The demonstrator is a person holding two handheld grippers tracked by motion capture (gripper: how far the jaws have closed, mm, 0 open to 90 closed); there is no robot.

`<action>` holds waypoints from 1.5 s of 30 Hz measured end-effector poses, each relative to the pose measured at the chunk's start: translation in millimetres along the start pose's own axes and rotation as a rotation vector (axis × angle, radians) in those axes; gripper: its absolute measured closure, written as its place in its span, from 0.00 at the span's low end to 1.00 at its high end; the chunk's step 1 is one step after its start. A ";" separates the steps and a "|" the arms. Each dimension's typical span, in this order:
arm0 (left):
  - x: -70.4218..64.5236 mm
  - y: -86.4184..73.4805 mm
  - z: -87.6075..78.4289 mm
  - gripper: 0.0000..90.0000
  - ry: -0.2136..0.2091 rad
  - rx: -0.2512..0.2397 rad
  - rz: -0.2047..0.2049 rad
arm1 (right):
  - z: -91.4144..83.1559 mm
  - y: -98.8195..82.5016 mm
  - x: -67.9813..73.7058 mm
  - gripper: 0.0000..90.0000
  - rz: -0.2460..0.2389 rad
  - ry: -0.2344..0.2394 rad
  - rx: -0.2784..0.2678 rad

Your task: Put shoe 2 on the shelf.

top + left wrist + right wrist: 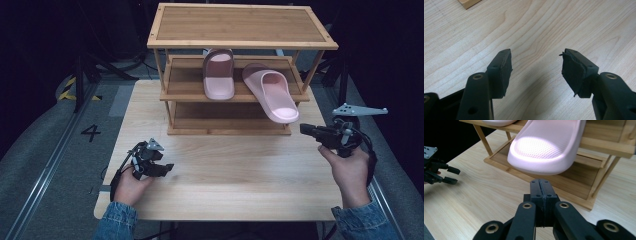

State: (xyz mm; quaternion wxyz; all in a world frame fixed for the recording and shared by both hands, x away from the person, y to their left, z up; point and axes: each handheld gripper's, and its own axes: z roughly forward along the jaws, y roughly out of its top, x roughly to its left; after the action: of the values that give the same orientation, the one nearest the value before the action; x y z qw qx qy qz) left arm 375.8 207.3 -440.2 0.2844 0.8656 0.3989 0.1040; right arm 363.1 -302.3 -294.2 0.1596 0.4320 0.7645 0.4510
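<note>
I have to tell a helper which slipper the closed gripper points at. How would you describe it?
Find the wooden rack on the table; two pink slippers sit on its middle shelf. It is the right slipper, lying askew with its end overhanging the shelf's front edge.

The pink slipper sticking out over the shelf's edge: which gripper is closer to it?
Right. The right gripper, shut, sits just below and beside the slipper. The left gripper, open, rests far off on the table.

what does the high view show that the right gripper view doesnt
High view alone: the rack's top shelf, the second pink slipper whole, both of the person's hands, and the right tongs from outside. Right gripper view alone: the dotted texture of the near slipper's footbed overhanging the shelf edge, and the right tongs' pads pressed shut with nothing between. Both: the wooden rack, the table, the left tongs, open.
</note>
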 end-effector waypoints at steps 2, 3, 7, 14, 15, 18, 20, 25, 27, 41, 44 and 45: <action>-0.4 -0.2 -0.4 0.45 0.000 -0.001 0.000 | 5.4 0.0 0.0 1.00 0.002 0.004 -0.010; 0.4 -0.2 -1.0 0.45 0.005 0.001 0.009 | 8.9 1.8 -0.3 1.00 0.013 0.016 -0.019; 0.7 -3.4 -2.0 0.45 0.010 0.000 -0.001 | 16.8 6.4 -2.6 1.00 0.018 0.018 -0.022; 1.5 -9.6 -6.2 0.46 0.018 -0.003 -0.006 | 33.7 18.7 -5.8 1.00 0.019 0.018 -0.033; 1.6 -11.5 -7.4 0.46 0.022 -0.004 -0.004 | 37.0 20.6 -5.2 1.00 0.014 0.017 -0.034; 0.7 -14.3 -8.4 0.46 0.019 -0.002 -0.013 | 44.2 24.9 -4.3 1.00 0.010 0.017 -0.032; 0.8 -17.2 -10.5 0.46 0.033 -0.001 0.000 | 52.0 29.6 -5.2 1.00 0.007 0.018 -0.031; 1.0 -26.4 -17.8 0.46 0.038 -0.009 -0.020 | 70.9 44.9 -6.5 1.00 -0.024 -0.011 -0.014; 0.8 -27.8 -18.9 0.46 0.042 -0.010 -0.025 | 76.3 49.3 -7.9 1.00 -0.028 -0.020 -0.011; 1.0 -33.1 -24.4 0.46 0.051 -0.021 -0.031 | 74.6 64.8 -21.5 0.99 -0.017 -0.078 -0.072; -0.8 -33.4 -25.5 0.46 0.044 -0.023 -0.036 | 80.5 72.7 -38.0 0.99 0.029 -0.123 -0.041; -1.6 -34.5 -26.3 0.46 0.046 -0.026 -0.038 | 86.7 76.8 -43.7 1.00 0.030 -0.137 -0.026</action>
State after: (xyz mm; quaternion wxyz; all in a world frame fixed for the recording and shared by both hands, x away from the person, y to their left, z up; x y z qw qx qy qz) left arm 342.3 234.8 -438.5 0.2882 0.8514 0.4204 0.1235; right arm 482.8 -272.8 -284.0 0.2105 0.4713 0.7392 0.4326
